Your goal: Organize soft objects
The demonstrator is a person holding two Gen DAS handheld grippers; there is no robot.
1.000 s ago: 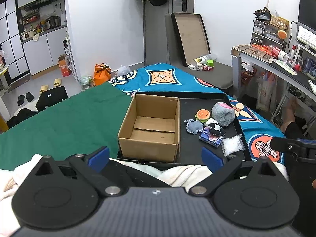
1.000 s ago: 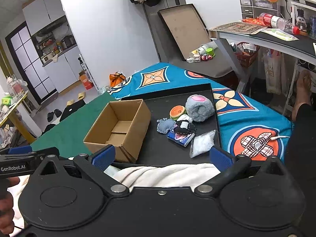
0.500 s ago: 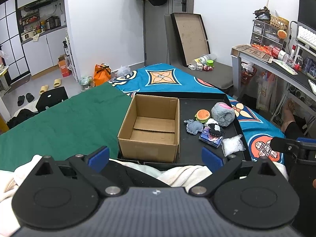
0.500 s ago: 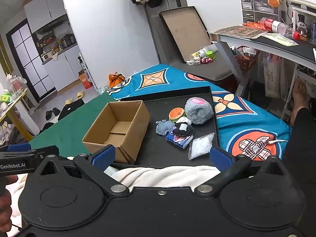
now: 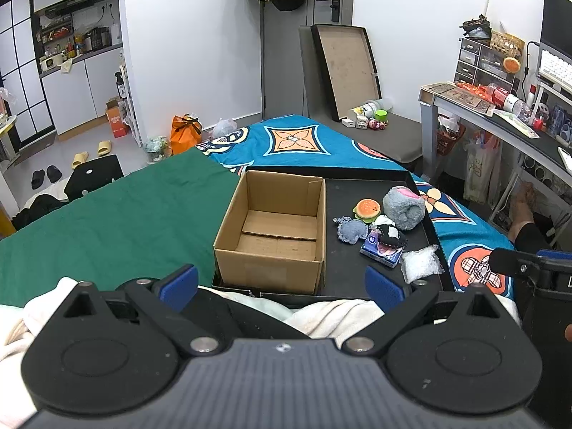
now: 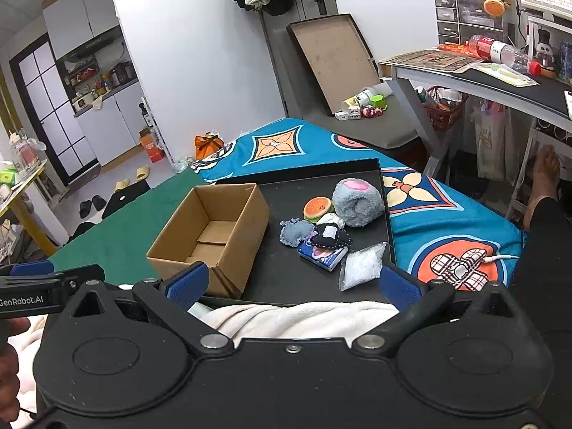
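Note:
An empty cardboard box point(image 5: 275, 236) point(image 6: 214, 228) stands on the left of a black tray point(image 5: 343, 271) point(image 6: 286, 279) on the bed. To its right lies a pile of soft things: a grey plush roll point(image 5: 404, 207) point(image 6: 357, 202), a burger toy point(image 5: 366, 209) point(image 6: 317, 207), a grey-blue cloth scrap point(image 5: 352, 230) point(image 6: 295, 232), a black pouch point(image 5: 389, 234) point(image 6: 330, 236) on a blue tissue pack point(image 5: 380, 252) point(image 6: 321, 254), and a clear bag point(image 5: 420, 266) point(image 6: 361, 266). My left gripper point(image 5: 282, 287) and right gripper point(image 6: 291, 284) are both open and empty, held before the tray's near edge.
A white blanket point(image 5: 332, 318) point(image 6: 296, 318) lies under both grippers. Green cloth point(image 5: 107, 221) covers the bed to the left, a blue patterned cover point(image 6: 447, 221) to the right. A desk point(image 6: 500, 82) stands at the right. A bare foot point(image 6: 541, 175) rests under it.
The right gripper has shifted slightly, so the tray sits a little lower and more to the left in its view. The left gripper has not moved.

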